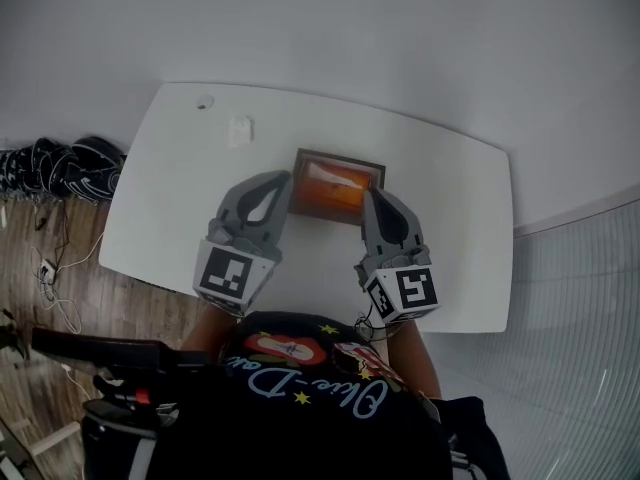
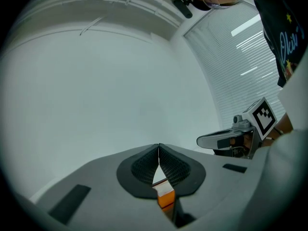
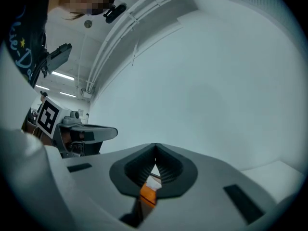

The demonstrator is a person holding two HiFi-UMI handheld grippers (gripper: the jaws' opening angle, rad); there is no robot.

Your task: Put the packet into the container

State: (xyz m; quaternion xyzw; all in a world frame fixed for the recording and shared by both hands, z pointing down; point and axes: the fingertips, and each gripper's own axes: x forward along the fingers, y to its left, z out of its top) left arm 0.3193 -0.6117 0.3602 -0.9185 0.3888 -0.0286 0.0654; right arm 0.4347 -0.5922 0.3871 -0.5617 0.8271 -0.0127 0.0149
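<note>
The white table [image 1: 450, 228] fills the middle of the head view, with wooden floor and a heap of dark cables [image 1: 65, 168] off its left edge.

The person holds 2 grippers over the table's centre. The left gripper [image 1: 288, 190] points at the left side of the packet, and its own view shows its jaws narrowed until the tips meet. The right gripper [image 1: 368, 196] points at the packet's right side, its jaws likewise closed tip to tip. Whether either tip pinches the packet's edge cannot be told.

Between the 2 tips, nearer the far edge, sits the dark brown container [image 1: 340, 158]. The orange packet [image 1: 330, 190] covers most of it, with only the far and right rim showing.

A small white block [image 1: 240, 130] lies near the far left corner.
</note>
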